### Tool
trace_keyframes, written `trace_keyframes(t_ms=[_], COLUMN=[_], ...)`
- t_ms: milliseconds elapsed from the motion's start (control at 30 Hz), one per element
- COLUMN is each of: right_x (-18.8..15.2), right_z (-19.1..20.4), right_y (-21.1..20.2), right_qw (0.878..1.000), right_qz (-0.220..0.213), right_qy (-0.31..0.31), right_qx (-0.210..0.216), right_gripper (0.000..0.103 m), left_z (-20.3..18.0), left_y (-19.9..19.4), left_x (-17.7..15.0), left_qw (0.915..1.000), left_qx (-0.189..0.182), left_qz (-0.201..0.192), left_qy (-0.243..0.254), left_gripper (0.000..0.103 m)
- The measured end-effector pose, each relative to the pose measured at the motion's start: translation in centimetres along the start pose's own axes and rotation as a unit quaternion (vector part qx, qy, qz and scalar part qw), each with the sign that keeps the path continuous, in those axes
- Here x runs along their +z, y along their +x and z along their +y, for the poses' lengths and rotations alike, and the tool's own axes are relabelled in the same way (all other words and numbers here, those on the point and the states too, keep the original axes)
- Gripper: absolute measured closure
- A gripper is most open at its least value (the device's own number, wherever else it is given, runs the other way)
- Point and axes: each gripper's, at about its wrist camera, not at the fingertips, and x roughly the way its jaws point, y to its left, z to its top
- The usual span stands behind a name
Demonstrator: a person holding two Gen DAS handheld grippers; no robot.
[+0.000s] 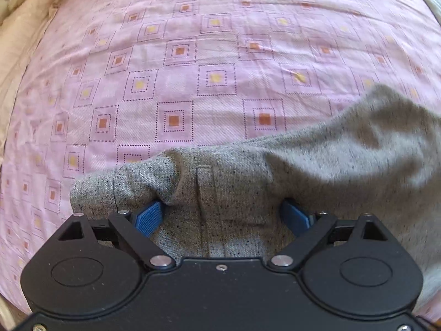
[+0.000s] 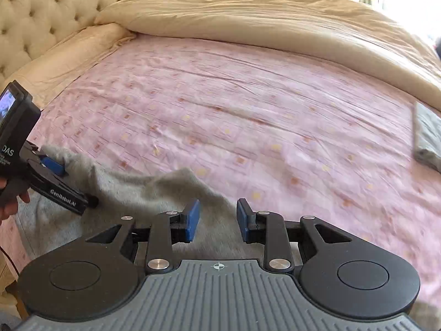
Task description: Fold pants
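Two grippers work over the bed. The left gripper (image 1: 222, 215) points steeply down, its jaws spread wide with the grey pants' (image 1: 275, 182) waistband draped between the blue pads (image 1: 150, 218); whether they press on the cloth I cannot tell. In the right wrist view a hand (image 2: 8, 201) at 9 o'clock holds that tool. The right gripper (image 2: 217, 220) tilts downward, its jaws partly apart and empty above the cloth's edge. The pants lie rumpled at the near edge, trailing toward 3 o'clock in the left view. Beyond spreads a pink patterned sheet (image 2: 248, 110), a folded grey item (image 2: 427, 138) at 3 o'clock, then a cream duvet (image 2: 275, 22) and tufted headboard (image 2: 41, 13) at 10 o'clock.
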Motion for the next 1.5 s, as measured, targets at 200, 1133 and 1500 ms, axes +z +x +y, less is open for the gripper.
trace_keyframes(t_ms=[200,1133,1500], right_x=[3.2,2.7,-0.3], right_z=[0.9,1.7,4.3], right_y=[6.1,8.5,5.1], right_qw=[0.992,0.979,0.972], right_qz=[0.075,0.144,0.15], right_qy=[-0.068,-0.083,-0.088], right_qx=[0.078,0.121,0.159], right_gripper=[0.074,0.08,0.09], left_z=[-0.1,2.2,3.1], left_y=[0.4,-1.5,-1.0], left_x=[0.1,-0.5,0.5], left_qw=[1.0,0.9988,0.9967], left_qx=[0.002,-0.037,0.017], left_qz=[0.009,-0.003,-0.04], left_qy=[-0.001,0.034,0.069], left_gripper=[0.009,0.023,0.013])
